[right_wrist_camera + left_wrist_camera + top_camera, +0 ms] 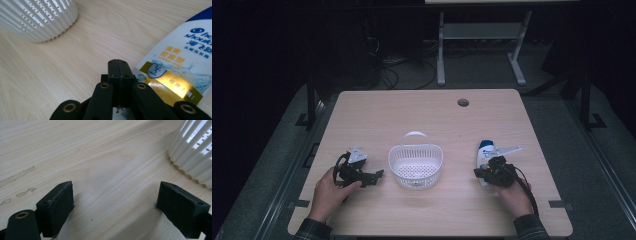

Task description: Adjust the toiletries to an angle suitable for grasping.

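The room around is dark. Behind the table (427,107) I see the grey legs of another desk (479,42) and some black cables (402,67) lying on the floor. The table is of light wood with a fine grain, and it has one round hole (463,102) near its far edge, well beyond the basket.

I take the white basket (416,167) as the landmark, because it stands about in the middle of the table. It is of plastic, with ribbed walls and a bottom full of small holes, and its thin handle stands up at the far side.

To the right of the basket, near but clearly apart from it, lies the shampoo bottle (486,159). It lies flat on the wood, with the dark blue cap pointing away from the person. Its body is white, with a blue wave picture and a shiny gold label (172,85).

The right gripper (478,173) is over the near end of the bottle. Its jaws are pressed together with nothing between them, just beside the gold label.

The left gripper (379,174) is to the left of the basket, near its wall. Its jaws are spread wide over bare wood, and they hold nothing.
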Demonstrator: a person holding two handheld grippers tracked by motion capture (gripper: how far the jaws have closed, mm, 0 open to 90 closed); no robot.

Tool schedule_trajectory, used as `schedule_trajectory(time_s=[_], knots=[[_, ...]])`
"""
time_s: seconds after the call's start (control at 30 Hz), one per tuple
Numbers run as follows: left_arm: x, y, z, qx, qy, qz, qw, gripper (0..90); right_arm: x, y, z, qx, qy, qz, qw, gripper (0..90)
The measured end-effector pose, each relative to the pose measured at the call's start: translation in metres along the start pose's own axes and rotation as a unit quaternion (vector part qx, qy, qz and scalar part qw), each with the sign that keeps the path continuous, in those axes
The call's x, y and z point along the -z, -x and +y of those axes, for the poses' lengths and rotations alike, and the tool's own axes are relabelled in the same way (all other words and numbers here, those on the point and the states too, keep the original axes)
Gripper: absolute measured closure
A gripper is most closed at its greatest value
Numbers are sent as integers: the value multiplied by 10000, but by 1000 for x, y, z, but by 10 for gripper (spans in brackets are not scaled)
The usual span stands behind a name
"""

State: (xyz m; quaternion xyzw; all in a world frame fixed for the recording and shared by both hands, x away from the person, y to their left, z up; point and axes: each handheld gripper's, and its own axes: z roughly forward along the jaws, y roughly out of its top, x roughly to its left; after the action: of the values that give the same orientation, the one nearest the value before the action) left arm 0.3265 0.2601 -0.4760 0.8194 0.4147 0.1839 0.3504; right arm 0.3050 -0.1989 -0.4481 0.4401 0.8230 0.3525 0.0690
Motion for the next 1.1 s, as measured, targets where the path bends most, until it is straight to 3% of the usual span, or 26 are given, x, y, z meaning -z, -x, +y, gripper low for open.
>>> schedule_trajectory(time_s=[0.47,1.1], knots=[[0,0,0,-5,-5,-1,10000,130,16,8,-19,-141,-112,-98,9998,897],[0,0,0,-6,-5,-2,10000,130,39,34,-40,-372,-87,-413,9984,897]])
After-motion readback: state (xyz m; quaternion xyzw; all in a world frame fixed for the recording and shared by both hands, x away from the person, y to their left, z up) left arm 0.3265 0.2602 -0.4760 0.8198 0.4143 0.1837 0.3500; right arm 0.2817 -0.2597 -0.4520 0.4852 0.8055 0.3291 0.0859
